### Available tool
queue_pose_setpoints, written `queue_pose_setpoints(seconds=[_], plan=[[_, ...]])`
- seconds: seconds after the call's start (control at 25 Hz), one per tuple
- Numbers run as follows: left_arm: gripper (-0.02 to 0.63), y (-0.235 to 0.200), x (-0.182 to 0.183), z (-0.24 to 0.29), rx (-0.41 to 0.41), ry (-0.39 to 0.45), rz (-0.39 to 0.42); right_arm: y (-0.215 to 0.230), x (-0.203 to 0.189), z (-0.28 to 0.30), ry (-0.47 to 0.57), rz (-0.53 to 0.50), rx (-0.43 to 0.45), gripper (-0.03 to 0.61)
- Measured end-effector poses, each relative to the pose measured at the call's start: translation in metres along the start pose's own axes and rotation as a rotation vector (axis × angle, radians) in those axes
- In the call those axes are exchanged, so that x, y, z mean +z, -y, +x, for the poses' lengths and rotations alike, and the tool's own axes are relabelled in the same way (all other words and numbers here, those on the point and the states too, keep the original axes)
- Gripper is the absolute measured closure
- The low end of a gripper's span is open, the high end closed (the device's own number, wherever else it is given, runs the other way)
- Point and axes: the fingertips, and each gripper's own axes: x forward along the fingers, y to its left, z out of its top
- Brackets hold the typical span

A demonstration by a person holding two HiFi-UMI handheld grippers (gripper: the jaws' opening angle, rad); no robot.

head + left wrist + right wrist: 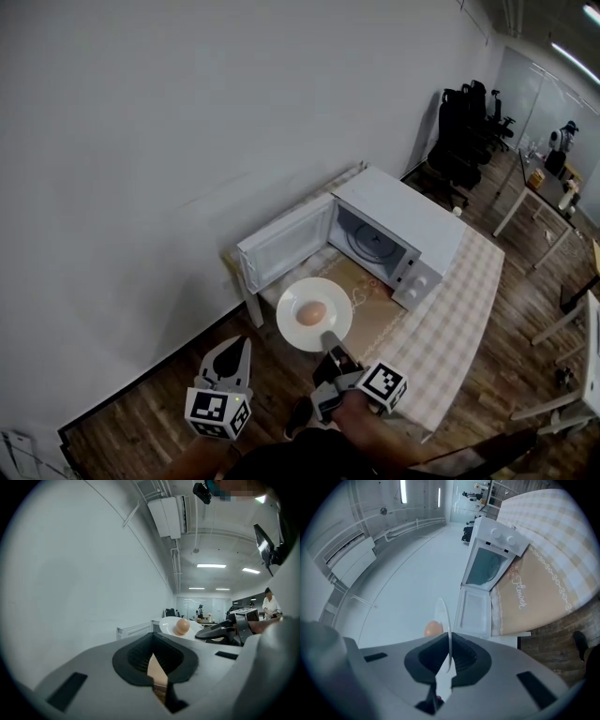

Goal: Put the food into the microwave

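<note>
A white plate [328, 298] carrying a round tan piece of food [310, 312] hangs in the air in front of the white microwave [403, 220]. The microwave's door [286, 242] stands swung open to the left, and the cavity is empty. My right gripper [330, 339] is shut on the plate's near rim. In the right gripper view the plate [443, 620] shows edge-on between the jaws, with the food [433, 629] to its left and the microwave [494, 550] beyond. My left gripper [234, 354] is lower left of the plate, shut and empty. Its view shows the plate [169, 626] and the food [182, 626] ahead.
The microwave stands on a table [459, 319] with a checked cloth and a beige runner, against a white wall. Black office chairs [464, 131] are grouped behind it. More white tables [544, 187] stand at the right on the wooden floor.
</note>
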Motion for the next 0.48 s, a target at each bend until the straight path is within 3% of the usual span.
queue_pose_setpoints(seconds=[0.48], plan=[[0.606, 0.014, 0.023, 0.095, -0.128, -0.015, 0.029, 0.017, 0.074, 0.028, 0.109, 0.036, -0.045, 0.561]])
